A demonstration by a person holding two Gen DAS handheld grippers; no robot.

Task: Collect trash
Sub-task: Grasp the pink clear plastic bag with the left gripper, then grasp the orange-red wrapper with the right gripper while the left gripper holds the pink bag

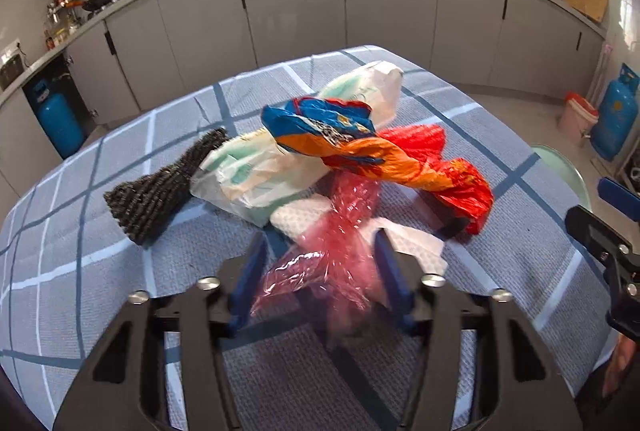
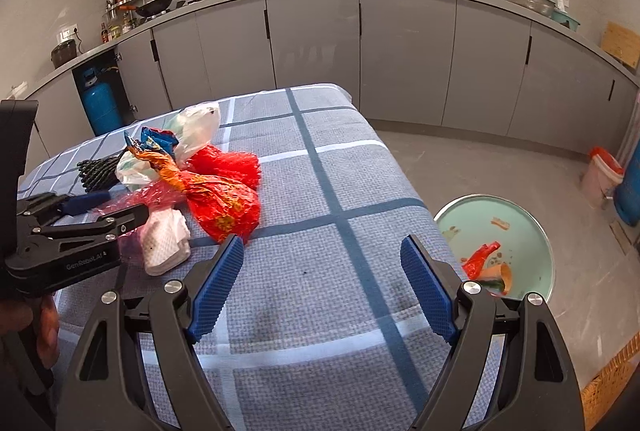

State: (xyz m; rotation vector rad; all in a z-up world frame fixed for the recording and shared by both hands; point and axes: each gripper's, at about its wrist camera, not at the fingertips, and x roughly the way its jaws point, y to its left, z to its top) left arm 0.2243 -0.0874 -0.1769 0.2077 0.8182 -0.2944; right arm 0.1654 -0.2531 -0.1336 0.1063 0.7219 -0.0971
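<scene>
A pile of trash lies on the blue checked tablecloth (image 1: pixel 120 159): an orange and blue wrapper (image 1: pixel 340 139), a red bag (image 1: pixel 460 187), white-green plastic bags (image 1: pixel 256 175), a white tissue (image 1: pixel 304 217) and a dark scrubber (image 1: pixel 164 183). My left gripper (image 1: pixel 320 251) has its jaws around a pink clear plastic bag (image 1: pixel 332 251), still apart with the bag between them. It also shows in the right wrist view (image 2: pixel 116 209). My right gripper (image 2: pixel 322 283) is open and empty over bare cloth, right of the pile (image 2: pixel 216 199).
A pale green trash bin (image 2: pixel 532 227) stands on the floor right of the table and holds some wrappers. Grey kitchen cabinets (image 2: pixel 312 39) run behind. A blue gas cylinder (image 2: pixel 98 103) and a pink bucket (image 2: pixel 604 171) stand on the floor.
</scene>
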